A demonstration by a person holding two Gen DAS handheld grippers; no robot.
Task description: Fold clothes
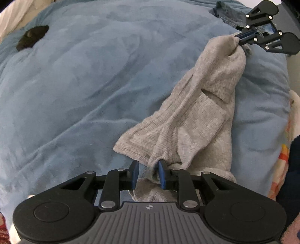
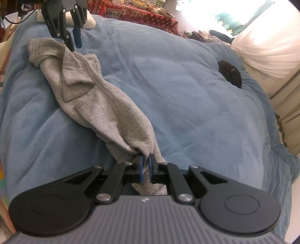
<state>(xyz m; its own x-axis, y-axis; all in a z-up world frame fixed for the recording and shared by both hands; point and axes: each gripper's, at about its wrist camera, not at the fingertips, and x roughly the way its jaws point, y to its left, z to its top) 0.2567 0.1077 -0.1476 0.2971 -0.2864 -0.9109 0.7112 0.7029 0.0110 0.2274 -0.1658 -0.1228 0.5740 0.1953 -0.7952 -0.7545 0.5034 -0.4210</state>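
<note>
The soft grey knit garment (image 1: 202, 105) lies bunched in a long twist on the blue fleece blanket (image 1: 84, 84) that covers the bed, near one side edge. It is not folded yet; no neat fold shows. The right gripper (image 2: 145, 161) is pinched tight on one end of it. The left gripper (image 1: 149, 169) stands partly apart at the other end, with cloth between its fingers but not squeezed. I think the garment first has to be spread flat, so nearly all the folding is left.

Heather-grey ribbed garment (image 1: 202, 112) on a plain blue blanket (image 1: 93, 84), plus a red-and-white snowflake-patterned cloth (image 2: 140, 15) behind.
</note>
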